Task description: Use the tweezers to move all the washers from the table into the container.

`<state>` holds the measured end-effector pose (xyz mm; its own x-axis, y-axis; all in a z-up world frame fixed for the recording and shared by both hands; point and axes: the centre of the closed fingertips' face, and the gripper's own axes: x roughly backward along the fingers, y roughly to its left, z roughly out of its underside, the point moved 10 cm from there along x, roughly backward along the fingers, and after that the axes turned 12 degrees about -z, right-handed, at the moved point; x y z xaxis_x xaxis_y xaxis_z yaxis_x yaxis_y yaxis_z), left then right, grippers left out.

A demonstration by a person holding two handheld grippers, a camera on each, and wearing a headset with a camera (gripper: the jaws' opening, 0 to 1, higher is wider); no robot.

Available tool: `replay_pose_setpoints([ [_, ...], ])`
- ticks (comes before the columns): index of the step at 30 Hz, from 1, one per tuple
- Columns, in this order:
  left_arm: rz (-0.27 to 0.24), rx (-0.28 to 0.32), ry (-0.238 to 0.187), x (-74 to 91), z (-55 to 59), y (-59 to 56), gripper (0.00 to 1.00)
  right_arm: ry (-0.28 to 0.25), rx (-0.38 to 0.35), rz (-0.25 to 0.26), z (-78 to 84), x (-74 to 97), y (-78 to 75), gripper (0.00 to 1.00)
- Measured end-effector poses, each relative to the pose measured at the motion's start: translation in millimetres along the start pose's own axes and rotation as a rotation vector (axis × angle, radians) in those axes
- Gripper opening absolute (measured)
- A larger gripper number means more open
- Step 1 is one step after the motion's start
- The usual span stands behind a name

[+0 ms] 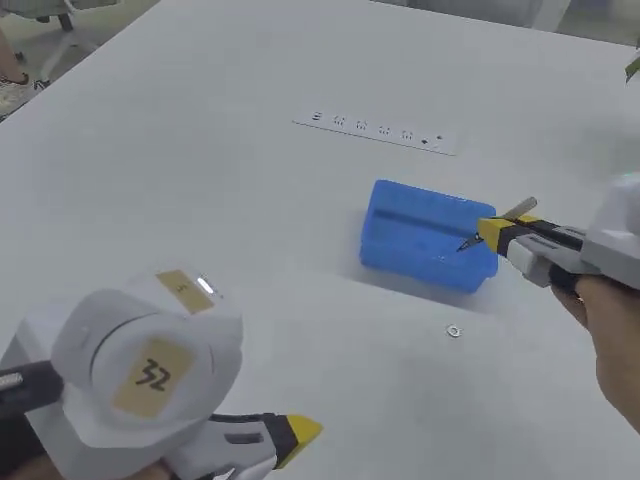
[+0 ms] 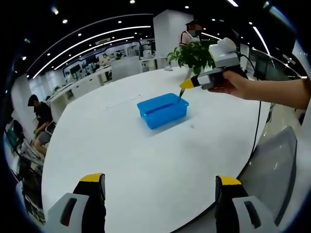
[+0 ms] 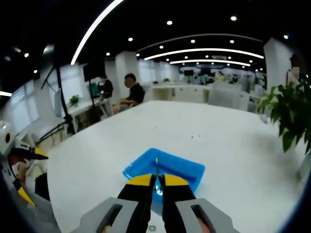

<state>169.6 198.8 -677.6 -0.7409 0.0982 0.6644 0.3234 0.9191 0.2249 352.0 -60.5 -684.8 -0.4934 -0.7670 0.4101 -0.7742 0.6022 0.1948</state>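
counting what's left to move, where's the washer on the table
In the head view the washer lies on the table just in front of the container, near its right end, below the right hand-held gripper holding the tweezers.

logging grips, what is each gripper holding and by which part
Right gripper is shut on the tweezers near their middle, tips over the container; left gripper holds nothing.
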Motion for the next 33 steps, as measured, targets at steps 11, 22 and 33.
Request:
replay_pose_setpoints([
  [11,0.001,0.000,-0.002,-1.1,-0.5,-1.1,0.96,0.049,-0.017,-0.015,25.7,9.3,13.4,0.03],
  [22,-0.004,-0.003,0.005,-1.0,1.5,0.2,0.95,0.131,-0.042,0.001,56.9,2.4,8.8,0.03],
  [33,-0.002,-0.009,0.013,-1.7,2.4,-1.1,0.95,0.166,-0.046,0.005,67.3,-2.4,5.8,0.03],
])
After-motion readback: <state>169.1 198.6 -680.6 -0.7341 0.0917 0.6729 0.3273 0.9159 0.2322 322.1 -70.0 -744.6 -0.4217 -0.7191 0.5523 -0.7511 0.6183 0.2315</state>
